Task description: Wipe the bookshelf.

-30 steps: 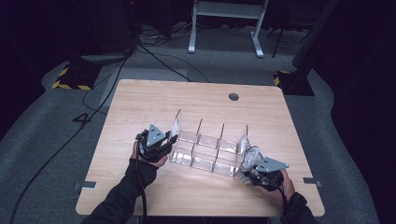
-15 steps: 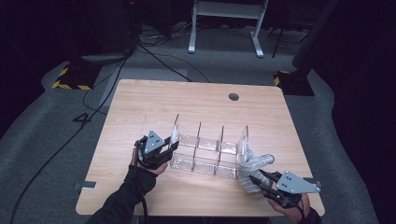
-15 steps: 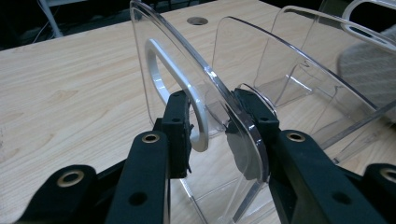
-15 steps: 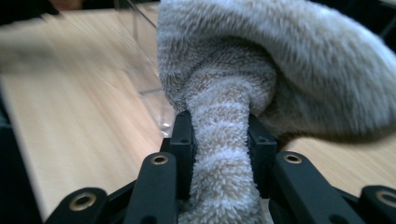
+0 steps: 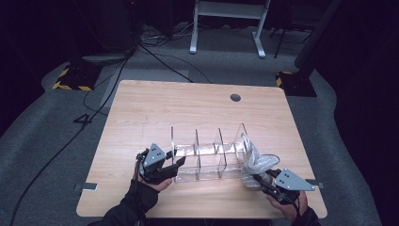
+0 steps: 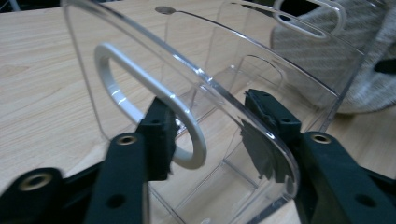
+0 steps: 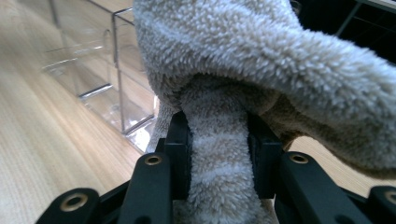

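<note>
Our left gripper (image 5: 178, 162) sits at the near left end of the clear rack (image 5: 207, 155). In the left gripper view its jaws straddle the rack's end wall (image 6: 187, 93), one pad on each side with a visible gap, so they stand open; they have just been opening, with the wall between them. That view also shows the oval handle slot (image 6: 144, 102) cut in the wall, which the high view is too small to give.

Our right gripper (image 5: 261, 181) is at the near right corner of the table (image 5: 155, 103), clamped on the towel (image 5: 256, 162). The right gripper view shows both pads pressed into a fold of the towel (image 7: 219, 154), and the rest of the cloth bulging above the jaws; the high view adds that the towel lies against the rack's right end. These jaws have also been easing wider, yet the fold sits pinched between them.

Against the earlier frames, the right hand has drawn back toward the table's near edge, the towel now stretched out from the rack. The left hand has shifted a little along the rack's end.
</note>
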Demonstrator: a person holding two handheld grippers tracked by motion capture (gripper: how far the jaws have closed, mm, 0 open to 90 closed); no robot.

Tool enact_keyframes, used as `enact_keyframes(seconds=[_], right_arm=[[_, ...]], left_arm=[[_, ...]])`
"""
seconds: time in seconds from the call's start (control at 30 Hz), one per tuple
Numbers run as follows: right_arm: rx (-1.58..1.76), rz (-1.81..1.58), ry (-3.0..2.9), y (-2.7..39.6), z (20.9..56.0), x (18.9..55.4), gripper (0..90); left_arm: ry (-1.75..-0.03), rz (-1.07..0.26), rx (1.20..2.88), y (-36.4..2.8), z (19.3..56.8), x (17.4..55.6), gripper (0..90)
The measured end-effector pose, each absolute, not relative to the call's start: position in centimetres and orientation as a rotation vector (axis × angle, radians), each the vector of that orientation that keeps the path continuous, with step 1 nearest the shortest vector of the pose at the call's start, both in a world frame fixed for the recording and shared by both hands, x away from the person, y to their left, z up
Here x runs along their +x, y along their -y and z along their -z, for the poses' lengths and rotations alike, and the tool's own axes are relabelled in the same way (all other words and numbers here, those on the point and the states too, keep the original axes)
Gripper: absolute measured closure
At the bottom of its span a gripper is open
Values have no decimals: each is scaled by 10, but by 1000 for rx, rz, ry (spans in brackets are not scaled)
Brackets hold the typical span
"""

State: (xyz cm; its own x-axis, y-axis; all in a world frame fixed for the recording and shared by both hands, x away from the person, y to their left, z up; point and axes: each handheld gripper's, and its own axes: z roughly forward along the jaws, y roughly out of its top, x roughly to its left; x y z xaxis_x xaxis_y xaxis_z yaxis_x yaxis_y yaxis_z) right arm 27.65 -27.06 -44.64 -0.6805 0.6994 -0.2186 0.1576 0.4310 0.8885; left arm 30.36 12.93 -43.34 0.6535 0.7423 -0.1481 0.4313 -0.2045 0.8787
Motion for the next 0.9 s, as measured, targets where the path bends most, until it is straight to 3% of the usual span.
enact_keyframes(seconds=[0.3,0.37,0.57,0.63,0.9], right_arm=[[766,-1181,-2080,268,448,284,660],[764,-1180,-2079,266,447,285,660],[770,-1178,-2084,266,447,286,653],[763,-1178,-2087,265,447,286,649],[765,-1172,-2100,265,447,288,640]], left_arm=[[-930,-441,1841,-133,433,302,379],[-944,-429,1837,-135,428,304,261],[-962,-476,1785,-138,414,305,232],[-890,-461,1784,-140,406,301,215],[-786,-509,1910,-154,418,291,195]])
